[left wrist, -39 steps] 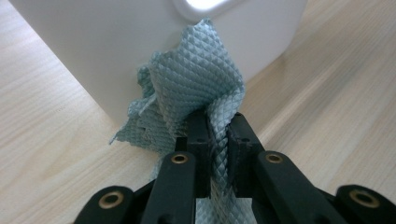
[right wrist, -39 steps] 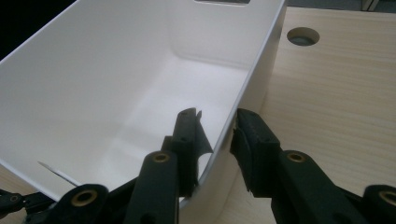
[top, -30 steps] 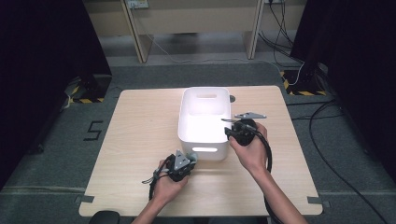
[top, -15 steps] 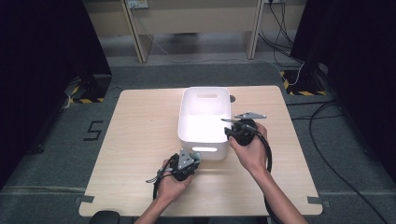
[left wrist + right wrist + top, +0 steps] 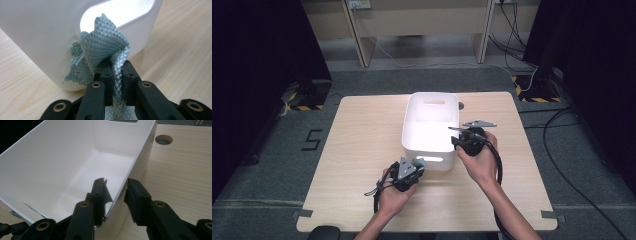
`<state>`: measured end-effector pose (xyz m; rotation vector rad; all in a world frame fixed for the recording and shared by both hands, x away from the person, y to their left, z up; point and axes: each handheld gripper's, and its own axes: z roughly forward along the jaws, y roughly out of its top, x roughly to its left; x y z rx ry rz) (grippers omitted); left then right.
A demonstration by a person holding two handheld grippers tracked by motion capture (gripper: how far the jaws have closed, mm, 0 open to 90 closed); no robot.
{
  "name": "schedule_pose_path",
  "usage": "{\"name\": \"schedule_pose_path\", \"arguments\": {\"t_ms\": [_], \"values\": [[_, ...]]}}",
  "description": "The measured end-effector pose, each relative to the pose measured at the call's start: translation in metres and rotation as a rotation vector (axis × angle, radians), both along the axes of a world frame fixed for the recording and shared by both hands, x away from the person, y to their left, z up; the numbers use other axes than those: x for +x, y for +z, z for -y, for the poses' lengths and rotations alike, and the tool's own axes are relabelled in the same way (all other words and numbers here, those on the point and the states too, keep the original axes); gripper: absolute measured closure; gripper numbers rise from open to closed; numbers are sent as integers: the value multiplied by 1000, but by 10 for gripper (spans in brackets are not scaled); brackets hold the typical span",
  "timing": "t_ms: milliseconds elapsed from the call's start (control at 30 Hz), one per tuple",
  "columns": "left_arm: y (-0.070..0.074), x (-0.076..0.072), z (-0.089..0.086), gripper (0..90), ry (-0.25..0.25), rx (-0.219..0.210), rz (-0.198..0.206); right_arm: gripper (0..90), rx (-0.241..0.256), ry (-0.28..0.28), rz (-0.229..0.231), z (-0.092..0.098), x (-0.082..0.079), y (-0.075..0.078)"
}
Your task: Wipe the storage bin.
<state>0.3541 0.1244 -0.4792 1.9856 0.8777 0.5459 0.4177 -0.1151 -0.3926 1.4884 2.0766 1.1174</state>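
While the left tool (image 5: 116,72) is clamped on a bunched grey-green cloth (image 5: 102,52), that cloth presses against the outside of the white bin (image 5: 430,125) by its near handle slot. The right tool (image 5: 115,192) straddles the bin's right wall, jaws on either side and not quite closed. The bin stands on the wooden worktop (image 5: 362,130).

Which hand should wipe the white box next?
Left. The left gripper already pinches the green cloth between its fingers, pressed against the white box by its handle slot. The right gripper straddles the box's side wall, probably steadying it.
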Motion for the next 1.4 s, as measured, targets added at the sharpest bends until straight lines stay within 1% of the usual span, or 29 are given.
{"name": "schedule_pose_path", "arguments": {"t_ms": [300,400,433,633,800,867,933,1100,1400], "values": [[14,-4,1,819,-3,-11,37,684,6,-3,2,-1,0,0],[21,-6,1,820,2,-16,78,682,7,-4,1,-1,0,0],[23,-7,1,820,0,-10,81,681,9,-4,-1,-1,0,0],[26,-8,2,821,-3,-13,90,680,10,-2,-1,-2,1,0],[33,-11,5,821,-19,-13,112,680,9,-2,0,-2,1,0],[37,-12,6,821,-27,-6,122,679,9,-2,0,-2,1,0],[39,-13,7,822,-31,-10,129,679,8,-2,-1,-2,1,0],[40,-11,11,822,-33,-15,127,679,8,-2,-1,-2,1,0],[42,-9,15,821,-45,1,121,679,6,-1,-1,-2,1,0]]}}
